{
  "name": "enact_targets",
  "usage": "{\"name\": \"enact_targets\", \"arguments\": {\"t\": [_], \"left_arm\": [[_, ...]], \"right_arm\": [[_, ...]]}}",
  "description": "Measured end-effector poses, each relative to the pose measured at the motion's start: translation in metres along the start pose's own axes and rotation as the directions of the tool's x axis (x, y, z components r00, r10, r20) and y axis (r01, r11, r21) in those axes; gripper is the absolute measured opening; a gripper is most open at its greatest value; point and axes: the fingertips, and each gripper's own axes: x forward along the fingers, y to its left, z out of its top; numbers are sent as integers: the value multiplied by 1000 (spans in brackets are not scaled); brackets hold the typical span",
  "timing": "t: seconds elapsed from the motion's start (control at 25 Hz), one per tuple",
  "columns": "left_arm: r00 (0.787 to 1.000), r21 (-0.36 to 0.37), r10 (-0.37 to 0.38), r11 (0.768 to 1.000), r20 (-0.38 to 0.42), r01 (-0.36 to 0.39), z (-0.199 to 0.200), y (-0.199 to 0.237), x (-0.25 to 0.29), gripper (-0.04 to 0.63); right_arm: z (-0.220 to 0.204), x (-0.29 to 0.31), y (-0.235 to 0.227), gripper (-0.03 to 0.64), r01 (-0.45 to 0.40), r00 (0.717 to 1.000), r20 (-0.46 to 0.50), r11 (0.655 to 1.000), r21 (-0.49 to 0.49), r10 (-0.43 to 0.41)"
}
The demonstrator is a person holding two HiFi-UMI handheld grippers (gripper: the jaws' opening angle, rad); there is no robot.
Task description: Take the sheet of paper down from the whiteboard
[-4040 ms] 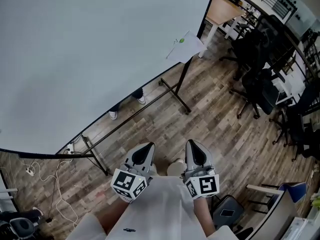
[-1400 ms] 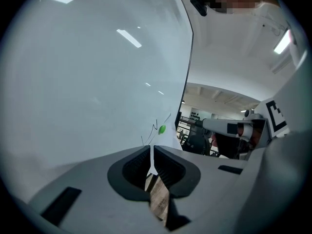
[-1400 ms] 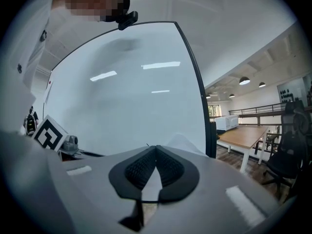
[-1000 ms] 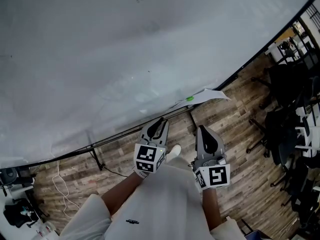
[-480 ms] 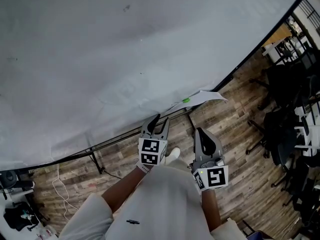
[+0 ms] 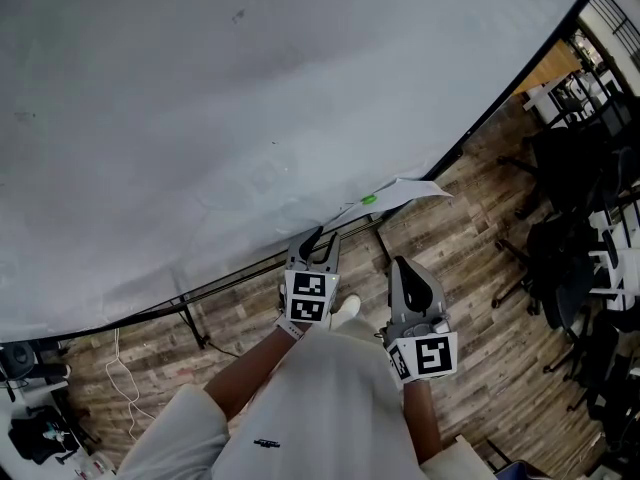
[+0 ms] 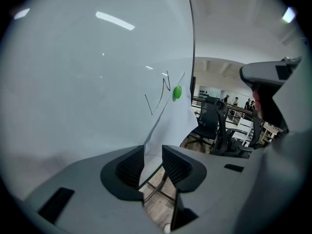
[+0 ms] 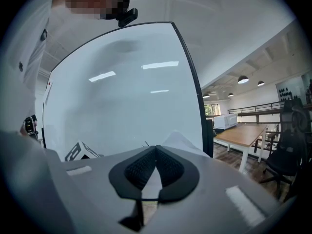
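The white sheet of paper [image 6: 400, 192] hangs at the whiteboard's [image 6: 200, 118] lower right edge, held by a green magnet [image 6: 368, 200]. My left gripper [image 6: 314, 240] is open and points at the board's edge just left of the sheet. In the left gripper view the sheet [image 7: 168, 113] and magnet [image 7: 177, 92] lie beyond the open left gripper [image 7: 152, 154]; nothing is pressed between the pads. My right gripper [image 6: 409, 273] is shut and empty, a little right of and below the sheet. In the right gripper view the sheet [image 8: 181, 141] peeks over the closed right gripper [image 8: 156, 149].
The board's black stand legs [image 6: 200, 313] rest on the wooden floor below. Black office chairs [image 6: 565, 203] crowd the right side. Cables [image 6: 115, 363] lie on the floor at lower left. A wooden table [image 8: 246, 133] stands far right.
The left gripper's jaws have opened wide and it has sunk slightly toward the board's lower edge. The right gripper has stayed still and shut.
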Motion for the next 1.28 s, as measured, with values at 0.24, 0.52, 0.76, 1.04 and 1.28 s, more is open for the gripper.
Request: {"name": "enact_targets", "arguments": {"t": [0.24,0.52,0.76,1.04,1.28], "left_arm": [[1000,-13,16,1000,-1,-16,-2,1,6,89],[1000,-34,14,999,19,-13,-2,9,7,8],[999,-56,-35,998,18,36,-3,8,7,6],[998,-53,-53,997,18,54,-4,11,2,6],[998,-53,-63,997,16,64,-1,7,1,6]], "right_arm": [[-2,-5,-4,11,12,1000,-3,1000,-1,-12],[-2,-9,-4,11,25,1000,-2,1000,0,-25],[-4,-8,-8,11,32,999,-1,999,-4,-32],[-14,3,-7,11,9,999,-39,1000,-11,-10],[-18,25,-9,63,-17,999,-48,1000,-24,16]]}}
